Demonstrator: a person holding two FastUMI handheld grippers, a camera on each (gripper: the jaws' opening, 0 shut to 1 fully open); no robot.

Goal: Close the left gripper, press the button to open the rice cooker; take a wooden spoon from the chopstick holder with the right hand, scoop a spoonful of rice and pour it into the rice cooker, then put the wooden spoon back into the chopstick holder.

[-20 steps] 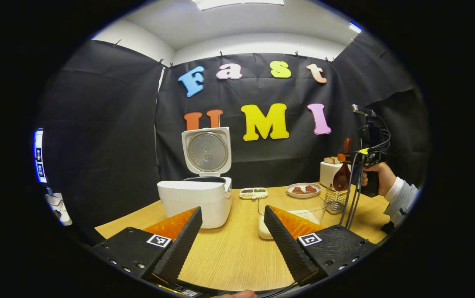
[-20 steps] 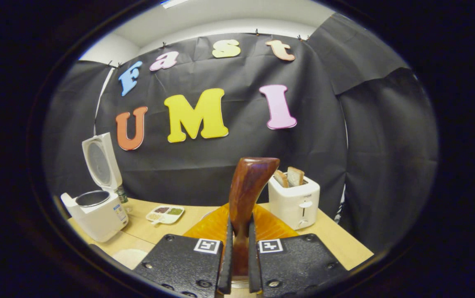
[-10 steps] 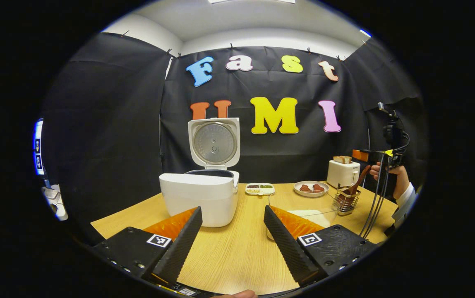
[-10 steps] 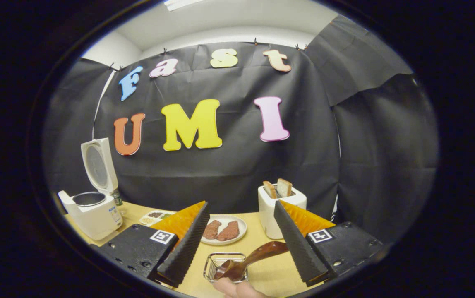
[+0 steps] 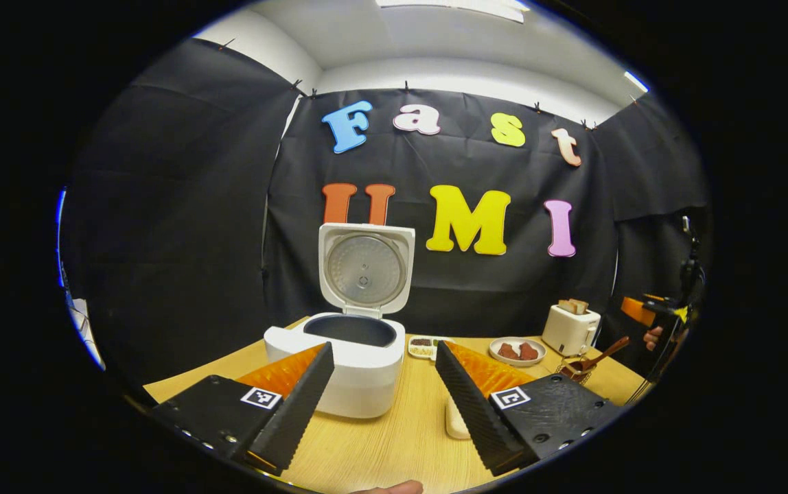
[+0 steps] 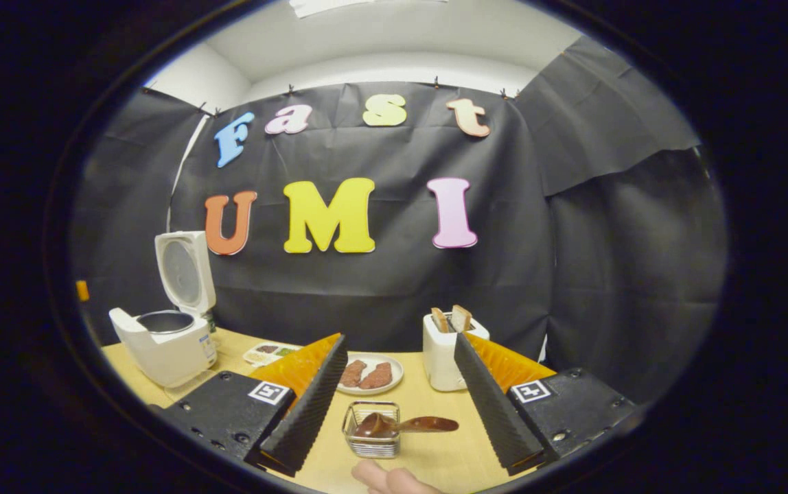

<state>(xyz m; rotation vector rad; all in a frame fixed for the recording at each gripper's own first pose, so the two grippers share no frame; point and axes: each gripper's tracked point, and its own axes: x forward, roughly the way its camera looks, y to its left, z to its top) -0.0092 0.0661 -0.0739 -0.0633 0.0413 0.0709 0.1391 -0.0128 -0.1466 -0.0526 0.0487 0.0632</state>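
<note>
**Spoon resting in the holder, both hand-held grippers wide open**

We see the left hand-held gripper [image 5: 384, 405] spread wide and holding nothing, over the near edge of the table [image 5: 373, 449]. Between its fingers lies a bare strip of wood running up to the rice cooker [image 5: 346, 363], which stands toward the table's left side with its lid upright and the dark inner pot exposed. Just right of the cooker, partly hidden behind the right finger, sits a clear container with white rice [image 5: 456, 425].

In the right gripper view, the right hand-held gripper [image 6: 401, 405] is equally wide apart and empty, hovering near the table's near edge. The wire chopstick holder [image 6: 371, 430] stands between its fingers, clear of both. The wooden spoon [image 6: 401, 425] lies in it, bowl inside the basket and handle sticking out sideways over the rim to the right. It is dark brown and glossy.

Behind the holder there is open table, then a plate of meat [image 6: 370, 375] and a toaster [image 6: 443, 353] with bread near the far edge. A small divided dish [image 6: 269, 353] sits beside the cooker [image 6: 167, 339].
</note>
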